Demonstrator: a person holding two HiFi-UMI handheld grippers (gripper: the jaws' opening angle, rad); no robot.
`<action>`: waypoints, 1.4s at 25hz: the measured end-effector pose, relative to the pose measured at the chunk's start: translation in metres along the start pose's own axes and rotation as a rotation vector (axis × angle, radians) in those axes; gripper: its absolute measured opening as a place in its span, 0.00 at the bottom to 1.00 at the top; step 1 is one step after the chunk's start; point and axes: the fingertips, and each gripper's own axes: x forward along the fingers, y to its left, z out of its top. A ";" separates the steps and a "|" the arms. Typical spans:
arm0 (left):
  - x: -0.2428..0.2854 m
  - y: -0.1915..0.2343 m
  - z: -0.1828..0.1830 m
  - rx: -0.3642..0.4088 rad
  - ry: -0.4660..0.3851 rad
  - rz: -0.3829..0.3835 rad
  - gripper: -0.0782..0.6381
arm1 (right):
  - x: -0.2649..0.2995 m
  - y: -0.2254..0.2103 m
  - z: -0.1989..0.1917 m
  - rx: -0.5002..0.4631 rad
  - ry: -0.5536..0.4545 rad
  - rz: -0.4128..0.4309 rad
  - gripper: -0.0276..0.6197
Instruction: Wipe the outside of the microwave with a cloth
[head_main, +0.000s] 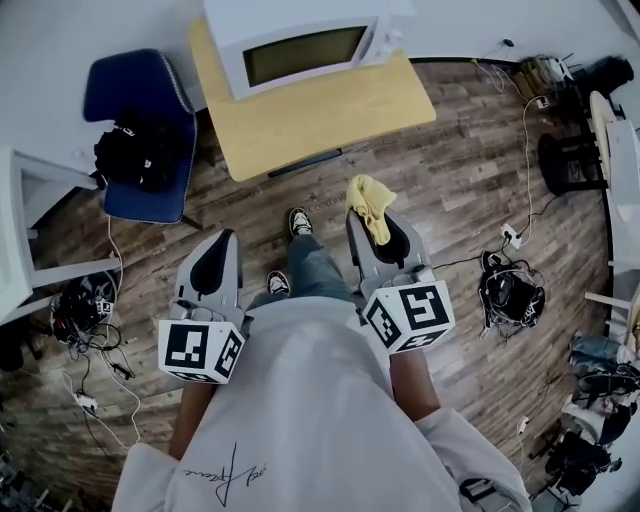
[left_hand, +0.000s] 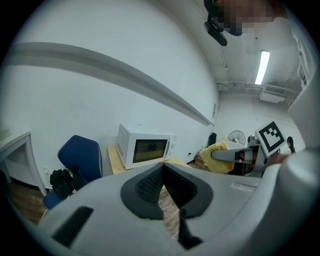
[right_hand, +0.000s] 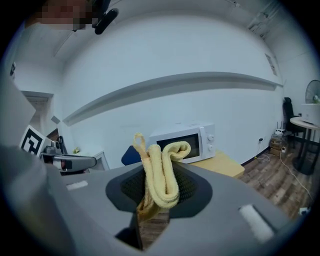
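I had not wiped anything yet. My right gripper (head_main: 372, 222) was squeezed tight on the yellow cloth (head_main: 369, 204), and the cloth stuck up out of its tips in a soft fold. My left gripper (head_main: 215, 250) had its two fingers pressed together with nothing between them. The microwave (head_main: 300, 45) sat on the wooden table (head_main: 300, 125) in front of me, well apart from both grippers. The cloth was not touching it at all. So I think the picking-up part was done, and all the wiping was left: I would have to step closer and rub the top, the sides and the door.

Looking down from my head, I could see my shoes, the brown floor and the blue chair (head_main: 140, 95) beside the table, but only the top and door of the microwave. My right gripper view showed the cloth (right_hand: 162, 175) up close between the dark pads, and the knobs on the microwave (right_hand: 182, 142). My left gripper view showed the empty left gripper (left_hand: 162, 192), the side of the microwave (left_hand: 145, 150), and my other gripper holding the cloth (left_hand: 220, 155).
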 end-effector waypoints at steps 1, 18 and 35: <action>0.009 0.004 0.007 -0.012 -0.009 0.004 0.09 | 0.008 -0.008 0.004 0.010 0.004 -0.008 0.20; 0.153 0.025 0.081 -0.028 -0.059 0.116 0.09 | 0.134 -0.149 0.094 0.003 -0.104 0.061 0.22; 0.174 0.027 0.078 -0.048 -0.072 0.211 0.12 | 0.255 -0.316 0.143 -0.063 -0.314 -0.117 0.22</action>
